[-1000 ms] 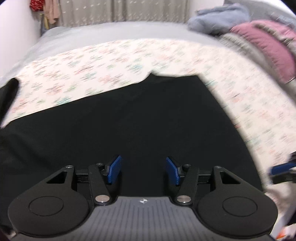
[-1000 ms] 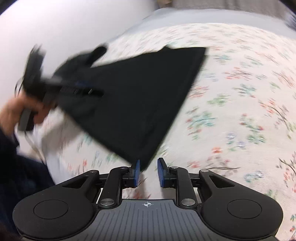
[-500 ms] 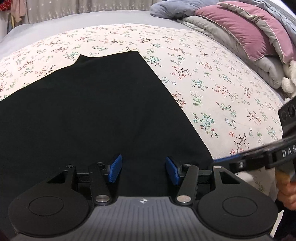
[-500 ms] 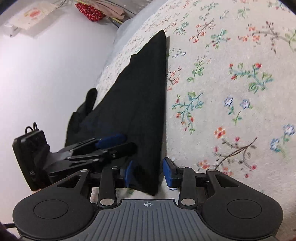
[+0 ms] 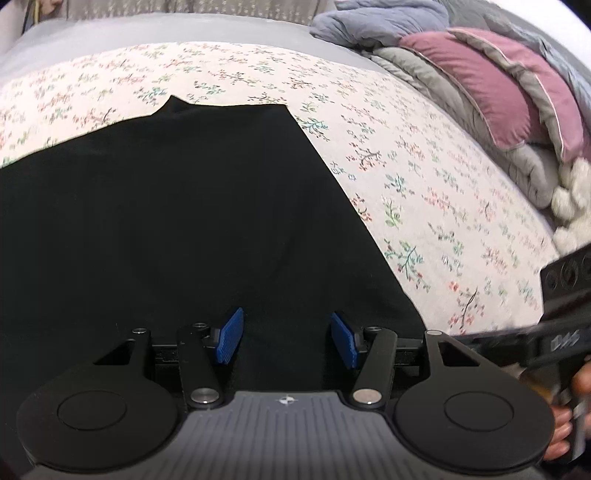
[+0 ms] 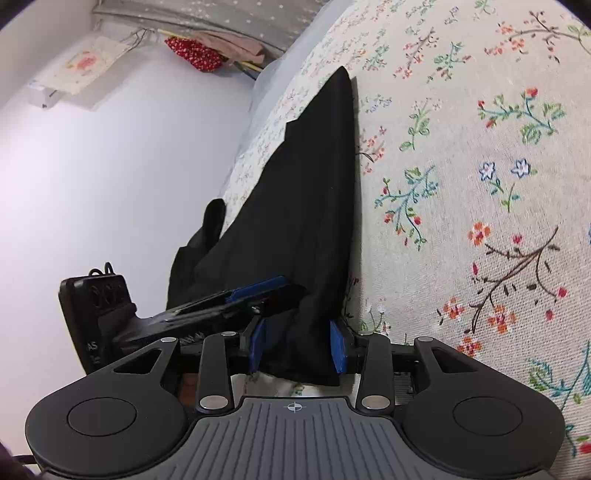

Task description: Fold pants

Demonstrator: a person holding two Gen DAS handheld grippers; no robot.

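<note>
Hovering over black cloth, the left hand-held gripper (image 5: pixel 287 336) has its blue pads spread wide with nothing pinched between them. The right hand-held gripper (image 6: pixel 298 345) straddles a near corner of the pants (image 5: pixel 177 221); its jaws have just been closing, though whether the pads press the cloth I cannot tell. Those pants lie flat on the bed (image 5: pixel 424 192) (a floral sheet covers it), their far hem straight. Open sheet stretches beyond and to the right of the cloth. Folded quilts (image 5: pixel 491 96) are piled along the right edge, a white wall (image 6: pixel 110 184) runs along the bed's left side, and grey curtains (image 5: pixel 221 7) hang beyond.
</note>
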